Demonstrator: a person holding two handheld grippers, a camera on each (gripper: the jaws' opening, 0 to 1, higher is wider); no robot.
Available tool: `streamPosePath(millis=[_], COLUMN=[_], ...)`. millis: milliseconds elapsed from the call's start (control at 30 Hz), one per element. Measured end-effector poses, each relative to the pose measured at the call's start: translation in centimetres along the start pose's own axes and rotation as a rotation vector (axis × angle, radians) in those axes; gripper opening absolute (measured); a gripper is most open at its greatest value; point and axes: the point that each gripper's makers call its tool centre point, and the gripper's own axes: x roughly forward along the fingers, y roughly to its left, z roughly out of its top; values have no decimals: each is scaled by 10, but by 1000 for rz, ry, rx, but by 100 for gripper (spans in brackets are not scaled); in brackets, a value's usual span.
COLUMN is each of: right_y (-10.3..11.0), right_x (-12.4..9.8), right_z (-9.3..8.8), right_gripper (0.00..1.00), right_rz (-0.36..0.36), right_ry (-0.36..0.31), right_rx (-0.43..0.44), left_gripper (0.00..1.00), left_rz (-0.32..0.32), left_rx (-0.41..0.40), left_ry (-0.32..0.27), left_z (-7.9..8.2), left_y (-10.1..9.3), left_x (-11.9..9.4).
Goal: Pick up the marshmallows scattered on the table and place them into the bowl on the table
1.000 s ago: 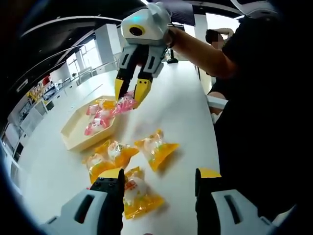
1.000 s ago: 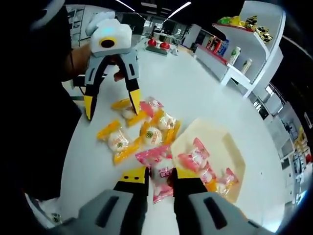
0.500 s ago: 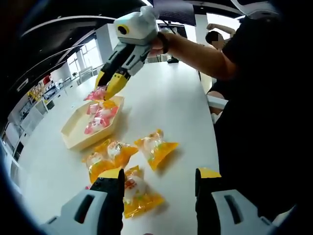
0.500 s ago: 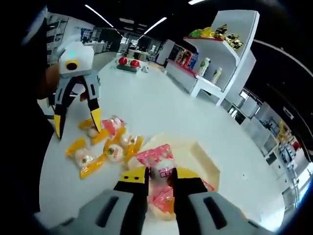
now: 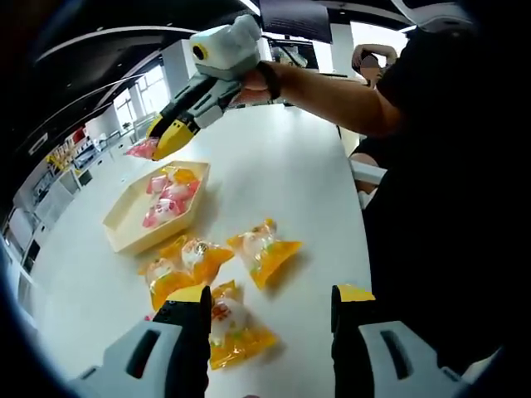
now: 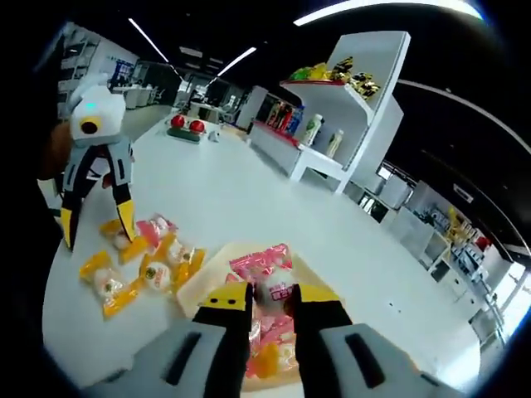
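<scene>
My right gripper (image 6: 272,294) is shut on a pink marshmallow pack (image 6: 267,274), held in the air above the cream bowl (image 6: 204,277). In the left gripper view that gripper (image 5: 162,138) hangs over the far side of the bowl (image 5: 124,236), the pink pack (image 5: 143,149) at its tips. Pink packs (image 5: 166,199) lie in the bowl. My left gripper (image 5: 274,300) is open low over a yellow pack (image 5: 234,330); it also appears open (image 6: 95,228) in the right gripper view. More yellow packs (image 5: 187,261) (image 5: 265,249) lie beside the bowl.
A person in dark clothes (image 5: 431,182) stands along the table's right edge in the left gripper view. White shelves (image 6: 348,108) with goods stand beyond the table. A loose pink pack (image 6: 154,228) lies among the yellow ones (image 6: 104,283).
My right gripper has lifted the pink pack off the table and carried it up and across to above the bowl. The left gripper has stayed still and open.
</scene>
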Motion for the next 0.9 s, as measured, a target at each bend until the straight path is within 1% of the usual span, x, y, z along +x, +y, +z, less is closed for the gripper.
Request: streamPosePath(millis=[100,133,167,233,367,567,733,900], right_y=[-5,-9,-9,-10,-10,-12,-21,-22], right_x=[1,3,3,6,9,12,16,18], right_z=[3,2,1,0,-4,-9,-11,-16], right_gripper=[20,20,20,20,20,20,21,21], right_rz=[-19,-26,-27,-50,-51,-50,-79,-94], right_ry=[-30,-47,-45,-42,-42,-38,-43,-29], right_rx=[45,79,79,64,66,85,120,129], left_gripper=[58,58,58,58,58,58,58,58], left_rz=[0,2,2,2,1,0,2,0], left_rx=[-2,-4,-4,-4,-3,-3,-4,-2], left_ry=[1,1,1,1,1,0,1,-4], left_z=[-1,-1,-1,-1,-1,-1,0,1], left_y=[0,1,1,1,1,0,0,-1], left_x=[0,0,0,0,0,0,0,0])
